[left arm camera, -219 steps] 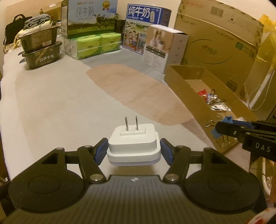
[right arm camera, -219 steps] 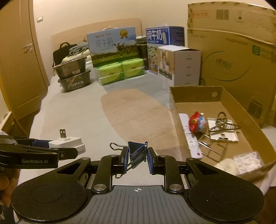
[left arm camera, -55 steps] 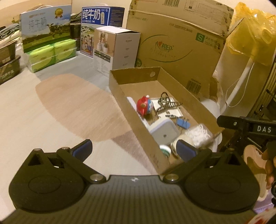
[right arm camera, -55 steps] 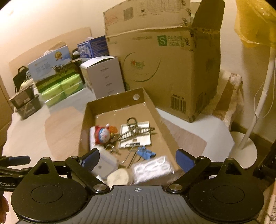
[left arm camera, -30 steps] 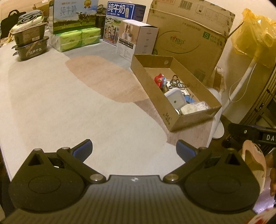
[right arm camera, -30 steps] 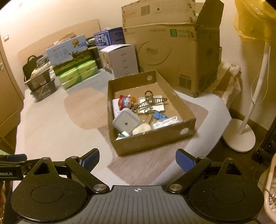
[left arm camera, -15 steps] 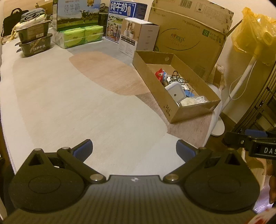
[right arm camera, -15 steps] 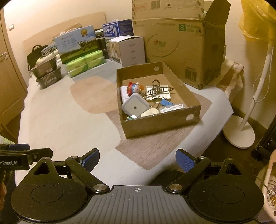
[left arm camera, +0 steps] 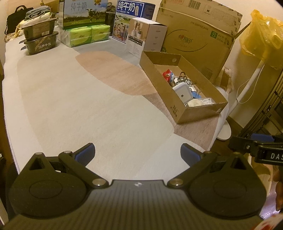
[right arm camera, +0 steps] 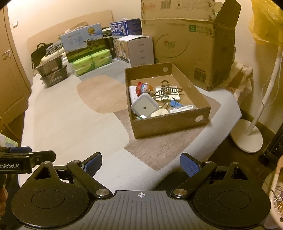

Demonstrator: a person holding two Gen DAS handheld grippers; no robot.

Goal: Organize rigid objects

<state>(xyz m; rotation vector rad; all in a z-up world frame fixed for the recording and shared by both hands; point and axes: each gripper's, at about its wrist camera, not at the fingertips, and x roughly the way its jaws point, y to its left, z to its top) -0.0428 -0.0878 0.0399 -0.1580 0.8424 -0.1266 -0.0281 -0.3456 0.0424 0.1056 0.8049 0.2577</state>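
Observation:
An open shallow cardboard box (right arm camera: 169, 126) (left arm camera: 199, 111) sits on the bed near its right edge. Inside it lie a white square plug adapter (right arm camera: 144, 106) (left arm camera: 183, 92), a red and blue toy figure (right arm camera: 143, 88) (left arm camera: 169, 75), a metal hair claw (right arm camera: 167, 90), a blue binder clip (right arm camera: 175, 103) and some white bits. My left gripper (left arm camera: 137, 153) is open and empty, low over the bed's near edge. My right gripper (right arm camera: 141, 163) is open and empty, well in front of the box.
Milk cartons (left arm camera: 83, 12), green tissue packs (left arm camera: 88, 35), black food trays (left arm camera: 39, 41), a white carton (left arm camera: 146, 37) and a large cardboard box (right arm camera: 189, 44) line the far side of the bed. A fan stand (right arm camera: 247, 136) is on the floor at the right.
The plug adapter and the binder clip, held 7.3 s ago, now lie in the box. Both grippers have opened and pulled back away from the box.

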